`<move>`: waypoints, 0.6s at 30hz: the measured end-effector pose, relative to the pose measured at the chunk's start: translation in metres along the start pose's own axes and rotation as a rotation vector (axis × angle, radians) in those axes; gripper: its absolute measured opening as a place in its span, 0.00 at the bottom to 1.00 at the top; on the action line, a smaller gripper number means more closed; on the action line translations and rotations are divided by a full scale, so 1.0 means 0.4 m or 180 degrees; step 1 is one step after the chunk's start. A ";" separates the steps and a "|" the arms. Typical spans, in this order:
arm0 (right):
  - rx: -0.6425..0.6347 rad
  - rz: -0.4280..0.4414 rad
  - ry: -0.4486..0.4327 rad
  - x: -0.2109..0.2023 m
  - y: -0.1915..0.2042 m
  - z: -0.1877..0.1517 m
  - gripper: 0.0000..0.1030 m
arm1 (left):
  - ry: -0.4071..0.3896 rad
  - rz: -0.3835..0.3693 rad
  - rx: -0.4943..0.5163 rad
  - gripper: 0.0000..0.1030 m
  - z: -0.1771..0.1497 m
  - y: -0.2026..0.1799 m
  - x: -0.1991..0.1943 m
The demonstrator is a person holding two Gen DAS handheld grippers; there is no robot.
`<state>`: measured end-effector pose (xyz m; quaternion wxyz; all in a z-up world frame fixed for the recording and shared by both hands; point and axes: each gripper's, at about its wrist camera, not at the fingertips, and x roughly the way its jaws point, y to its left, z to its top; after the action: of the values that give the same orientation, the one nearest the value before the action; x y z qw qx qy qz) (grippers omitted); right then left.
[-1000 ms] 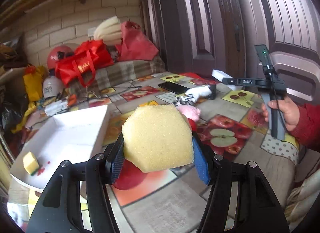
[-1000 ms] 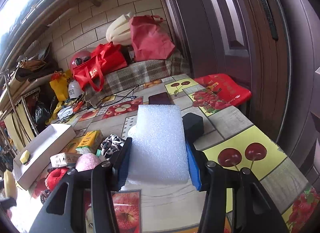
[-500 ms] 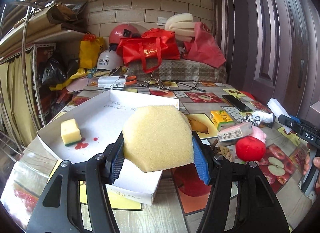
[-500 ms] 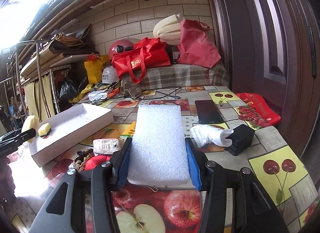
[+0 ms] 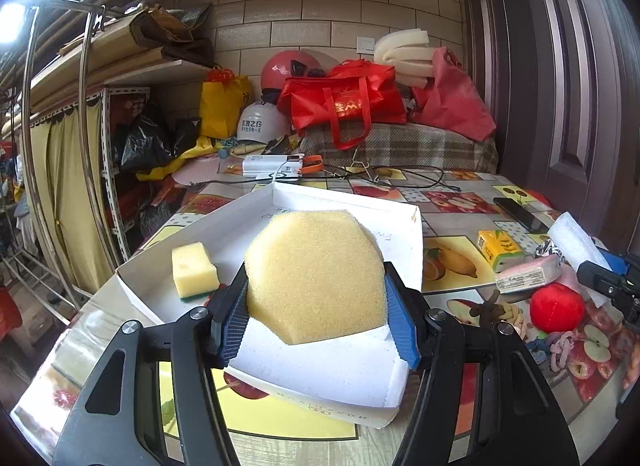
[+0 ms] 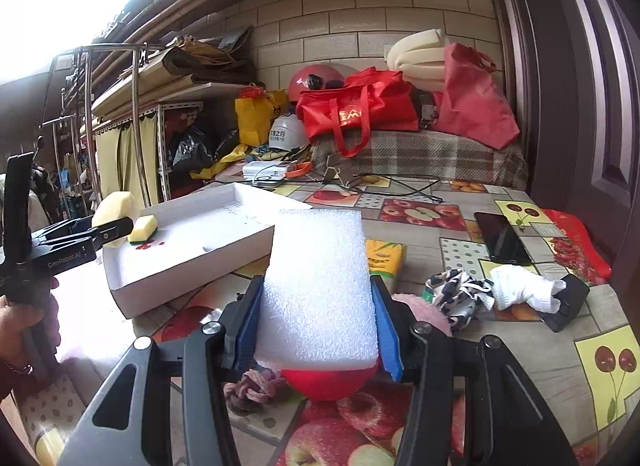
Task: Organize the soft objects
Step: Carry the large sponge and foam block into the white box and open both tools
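Observation:
My left gripper (image 5: pixel 316 322) is shut on a round yellow sponge (image 5: pixel 316 274), held over the near end of a shallow white box (image 5: pixel 404 217). A small yellow sponge block with a green base (image 5: pixel 194 270) lies inside that box. My right gripper (image 6: pixel 318 326) is shut on a white foam slab (image 6: pixel 320 278), held above the table over a red ball (image 6: pixel 328 384). In the right wrist view the white box (image 6: pixel 132 298) stands to the left, with the left gripper (image 6: pixel 114 225) and its yellow sponge (image 6: pixel 112 209) at its left end.
On the fruit-patterned tablecloth (image 6: pixel 520 354) lie a red ball (image 5: pixel 556 306), a yellow juice carton (image 5: pixel 498 246), a knotted rope toy (image 6: pixel 252 388), a spotted cloth (image 6: pixel 456 294), a white glove (image 6: pixel 524 290), a pink soft object (image 6: pixel 424 314) and a phone (image 6: pixel 500 238). Red bags (image 5: pixel 344 105) and helmets crowd the far end.
Both grippers have swung left across the table with their loads. The left one now holds the yellow sponge over the white box; the right one has come over the red ball.

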<state>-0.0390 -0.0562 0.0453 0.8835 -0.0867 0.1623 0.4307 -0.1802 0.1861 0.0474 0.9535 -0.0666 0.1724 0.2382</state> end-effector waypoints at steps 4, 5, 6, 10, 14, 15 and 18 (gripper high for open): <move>-0.0065 0.0125 0.0006 0.032 0.058 0.008 0.49 | -0.0033 0.0108 -0.0027 0.59 0.007 0.029 0.016; -0.0086 0.0150 0.0002 0.040 0.070 0.011 0.48 | -0.0035 0.0128 -0.0031 0.59 0.009 0.034 0.021; -0.0108 0.0173 -0.0001 0.048 0.083 0.014 0.48 | -0.0028 0.0145 -0.0038 0.59 0.011 0.038 0.026; -0.0157 0.0260 -0.0014 0.075 0.132 0.023 0.48 | 0.0009 0.0186 -0.0066 0.59 0.017 0.052 0.044; -0.0157 0.0338 -0.0013 0.099 0.172 0.030 0.48 | -0.0006 0.0221 -0.0043 0.59 0.019 0.057 0.052; -0.0152 0.0352 -0.0017 0.105 0.180 0.031 0.48 | -0.0019 0.0236 -0.0036 0.59 0.020 0.058 0.053; -0.0100 0.0350 -0.0041 0.128 0.200 0.042 0.48 | -0.0076 0.0325 -0.0049 0.59 0.023 0.067 0.058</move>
<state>-0.0688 0.0353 0.0414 0.8581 -0.0887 0.1543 0.4817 -0.1710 0.2215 0.0464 0.9415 -0.0622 0.1625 0.2886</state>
